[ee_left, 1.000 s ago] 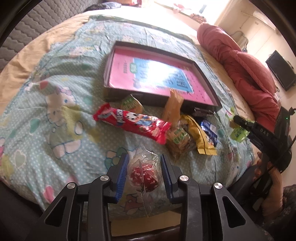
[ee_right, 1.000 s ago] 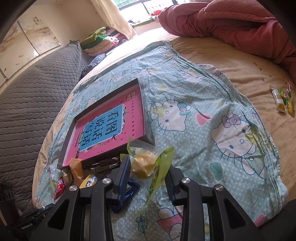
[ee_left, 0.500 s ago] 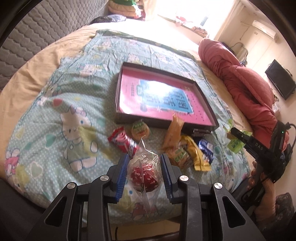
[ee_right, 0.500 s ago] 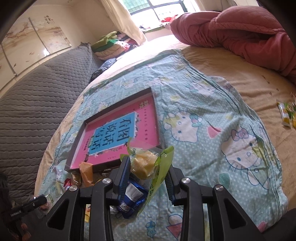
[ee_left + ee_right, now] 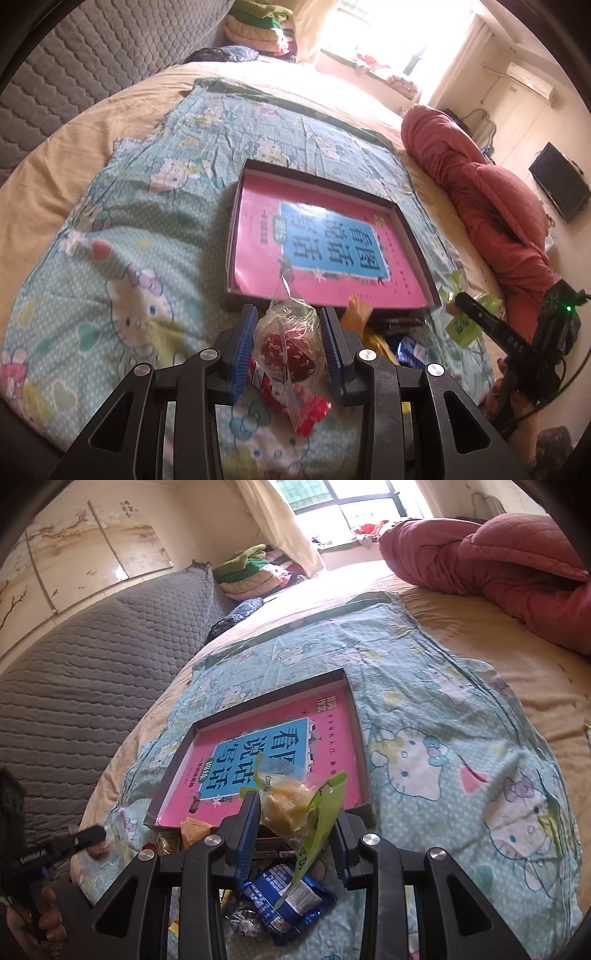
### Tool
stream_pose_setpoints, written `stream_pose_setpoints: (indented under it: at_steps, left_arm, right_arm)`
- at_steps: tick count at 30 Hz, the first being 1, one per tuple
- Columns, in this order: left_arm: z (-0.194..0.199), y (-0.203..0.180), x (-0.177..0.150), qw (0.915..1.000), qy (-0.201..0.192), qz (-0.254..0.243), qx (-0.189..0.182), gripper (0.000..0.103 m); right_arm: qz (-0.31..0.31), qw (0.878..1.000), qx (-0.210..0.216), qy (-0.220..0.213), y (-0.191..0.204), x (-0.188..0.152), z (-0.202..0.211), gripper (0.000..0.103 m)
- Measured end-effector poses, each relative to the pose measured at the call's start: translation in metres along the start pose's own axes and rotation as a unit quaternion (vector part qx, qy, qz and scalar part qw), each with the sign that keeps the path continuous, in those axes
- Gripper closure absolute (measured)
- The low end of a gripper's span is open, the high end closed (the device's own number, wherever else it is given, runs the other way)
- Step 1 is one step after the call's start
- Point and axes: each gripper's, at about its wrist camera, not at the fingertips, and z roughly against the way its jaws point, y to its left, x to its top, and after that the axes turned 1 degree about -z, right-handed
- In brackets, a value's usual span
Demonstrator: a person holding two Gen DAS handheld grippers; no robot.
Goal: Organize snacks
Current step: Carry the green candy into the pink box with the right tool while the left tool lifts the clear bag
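Note:
My left gripper (image 5: 288,341) is shut on a clear bag holding a red sesame-dotted snack (image 5: 286,352), lifted above the bed. My right gripper (image 5: 295,818) is shut on a green-edged packet with a yellow cake (image 5: 286,805) inside, also lifted. A shallow dark tray (image 5: 236,236) lined with a pink and blue book cover lies just beyond both grippers; it shows again as the tray (image 5: 356,731) in the right wrist view. Under the left gripper lies a red wrapper (image 5: 291,406). A blue packet (image 5: 284,899) lies under the right gripper. The right gripper (image 5: 480,321) also shows at the left view's right side.
The bed carries a teal cartoon-cat blanket (image 5: 443,760) over a tan sheet. A rolled red quilt (image 5: 491,206) lies along the right. A grey padded headboard (image 5: 92,657) stands at the left. An orange packet (image 5: 194,829) and other snacks lie by the tray's near wall.
Both grippers rose and moved toward the tray, each keeping its snack. The loose snacks on the blanket slid down in both views and now sit under the fingers.

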Motion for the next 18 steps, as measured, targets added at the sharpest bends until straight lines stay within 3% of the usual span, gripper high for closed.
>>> stream_pose_setpoints:
  at_steps: [18]
  left_arm:
    - [-0.037,-0.008,0.03,0.9998,-0.015,-0.014,0.007,0.066]
  right_arm:
    - [0.025,1.0,0.014,0.0,0.005,0.016,-0.021,0.067]
